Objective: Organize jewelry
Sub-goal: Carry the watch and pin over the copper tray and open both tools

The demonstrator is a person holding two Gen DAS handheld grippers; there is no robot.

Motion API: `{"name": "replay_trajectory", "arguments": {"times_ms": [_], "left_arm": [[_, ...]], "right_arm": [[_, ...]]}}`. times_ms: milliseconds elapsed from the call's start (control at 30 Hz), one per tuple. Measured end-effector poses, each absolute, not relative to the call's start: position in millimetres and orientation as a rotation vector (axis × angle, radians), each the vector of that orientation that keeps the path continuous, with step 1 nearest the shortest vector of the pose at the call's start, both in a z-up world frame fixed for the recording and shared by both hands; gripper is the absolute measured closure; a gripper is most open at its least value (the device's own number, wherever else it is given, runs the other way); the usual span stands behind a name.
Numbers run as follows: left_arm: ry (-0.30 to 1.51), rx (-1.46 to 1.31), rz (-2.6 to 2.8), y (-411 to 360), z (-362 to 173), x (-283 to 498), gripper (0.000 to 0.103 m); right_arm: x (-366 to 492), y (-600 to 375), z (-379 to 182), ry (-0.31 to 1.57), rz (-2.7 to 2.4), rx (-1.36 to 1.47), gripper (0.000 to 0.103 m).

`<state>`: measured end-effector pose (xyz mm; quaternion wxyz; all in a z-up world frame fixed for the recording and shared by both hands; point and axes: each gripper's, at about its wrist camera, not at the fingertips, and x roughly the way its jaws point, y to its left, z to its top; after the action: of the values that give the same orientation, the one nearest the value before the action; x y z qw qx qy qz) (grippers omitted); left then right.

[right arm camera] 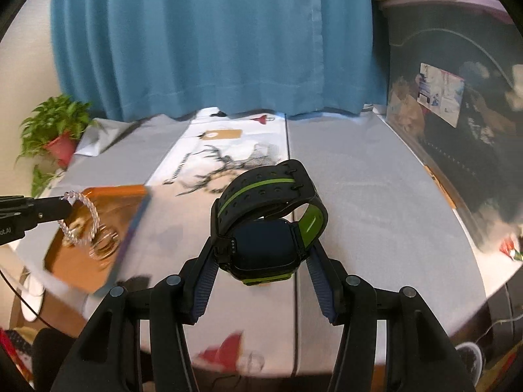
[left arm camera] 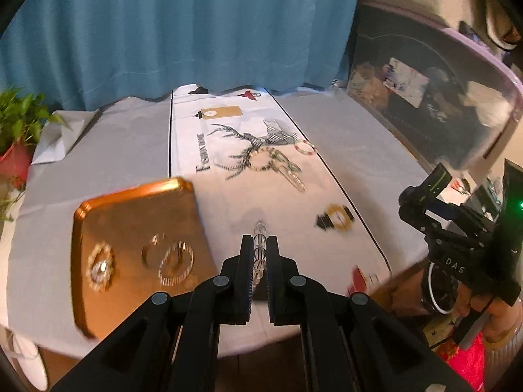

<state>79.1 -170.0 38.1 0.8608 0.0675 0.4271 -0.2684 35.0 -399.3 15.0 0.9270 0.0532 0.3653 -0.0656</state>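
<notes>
Left gripper [left arm camera: 260, 245] clamped on a clear beaded bracelet [left arm camera: 259, 248], beads stacked between the two black fingers; from the right wrist view the same bracelet [right arm camera: 80, 219] hangs as a loop from the fingertips, above the copper tray [right arm camera: 81, 261]. Right gripper [right arm camera: 263, 254] closed on a black smartwatch [right arm camera: 264, 254] with a lime-green stripe along its strap, held by the case, strap looped up over it, above the table.

Copper tray [left arm camera: 130, 215] tilted and blurred near the table's left front edge, with ring-shaped pieces [left arm camera: 173, 261] lying on it; kind unclear. Farther back on the white printed cloth [left arm camera: 228, 124], a beaded ring [left arm camera: 261, 160] over the stag print and a red-and-white bangle [left arm camera: 305, 148] just right of it, both well apart from the tray. Nothing between the left gripper and the tray.

Potted green plant [left arm camera: 19, 130] in a red pot at the table's far left corner. Blue curtain [left arm camera: 183, 29] behind. Dark transparent storage bin [left arm camera: 425, 98] along the right side.

Lettering "DAS" on the right gripper's body [left arm camera: 457, 264] in the left wrist view. Vertical wording on the cloth beside the stag, starting with "F", otherwise too blurred to read.
</notes>
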Motion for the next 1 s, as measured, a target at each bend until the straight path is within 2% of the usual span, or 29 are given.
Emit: {"name": "replay_trajectory", "arguments": {"times_ms": [567,1000], "left_arm": [[0.852,0.070,-0.536,-82.3,57.7,-76.4,0.098],[0.862,0.043,-0.522,-55.5,47.1,-120.6,0.098]], "right_arm": [[-125.9,-288.8,35.5,0.776,0.052,0.076,0.048],[-169.6,-243.4,37.3,0.804,0.139,0.050,0.048]]}}
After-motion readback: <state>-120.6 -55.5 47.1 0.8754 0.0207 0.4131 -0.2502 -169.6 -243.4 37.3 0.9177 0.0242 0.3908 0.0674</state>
